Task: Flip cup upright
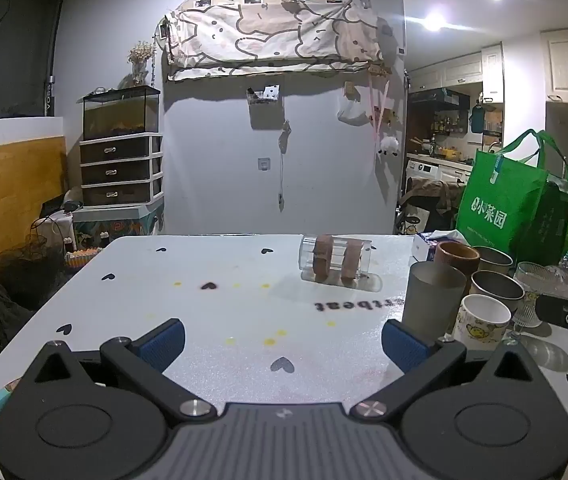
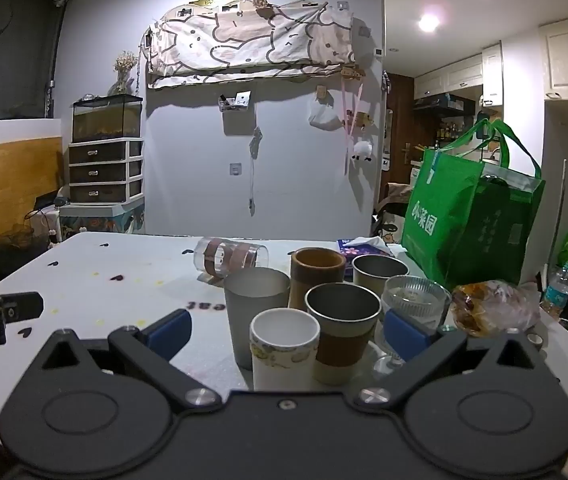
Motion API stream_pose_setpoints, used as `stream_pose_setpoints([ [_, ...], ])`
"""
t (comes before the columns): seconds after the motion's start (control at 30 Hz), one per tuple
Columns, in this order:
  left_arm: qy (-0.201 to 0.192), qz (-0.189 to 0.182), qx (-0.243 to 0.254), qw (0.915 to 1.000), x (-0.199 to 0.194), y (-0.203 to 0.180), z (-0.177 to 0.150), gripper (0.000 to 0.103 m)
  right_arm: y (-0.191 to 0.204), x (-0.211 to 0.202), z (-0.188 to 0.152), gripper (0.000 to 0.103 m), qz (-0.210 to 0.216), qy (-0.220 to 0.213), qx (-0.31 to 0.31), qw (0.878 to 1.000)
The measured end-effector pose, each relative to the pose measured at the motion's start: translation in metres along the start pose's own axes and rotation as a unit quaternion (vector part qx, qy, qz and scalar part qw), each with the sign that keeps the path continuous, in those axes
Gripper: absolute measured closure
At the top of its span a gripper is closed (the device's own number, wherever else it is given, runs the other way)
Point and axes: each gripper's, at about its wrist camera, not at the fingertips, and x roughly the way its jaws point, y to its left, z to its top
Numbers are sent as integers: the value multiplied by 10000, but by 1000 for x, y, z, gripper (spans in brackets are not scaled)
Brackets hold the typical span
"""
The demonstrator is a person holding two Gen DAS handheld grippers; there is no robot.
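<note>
Two grippers are seen above a white desk (image 1: 220, 312), each with its blue-padded jaws spread wide and nothing held between them. The left gripper (image 1: 283, 344) is held over a bare stretch of the desk, where small black hearts and yellow spots are printed. The cup (image 1: 335, 263), clear with two brown bands, is found lying on its side at about 1 o'clock from the left gripper, well apart from it. In the right wrist view the same cup (image 2: 231, 258) is seen at 11 o'clock from the right gripper (image 2: 288, 334), behind a cluster of upright cups. That cluster (six vessels, close together) is made up of a grey tumbler (image 2: 255, 312), a white mug (image 2: 284, 346), a banded metal cup (image 2: 343, 332), a brown cup (image 2: 317, 274), a second metal cup (image 2: 379, 274) and a ribbed glass (image 2: 413, 304). A green bag (image 2: 471, 204) is stood at 2 o'clock.
</note>
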Motion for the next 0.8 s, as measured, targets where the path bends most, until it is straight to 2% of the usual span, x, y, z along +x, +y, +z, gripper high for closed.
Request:
stream_pose_setpoints([
  [0.8,3,5,6,10000,0,0,0,0,1,0,-3,0,6,6,30,10000],
])
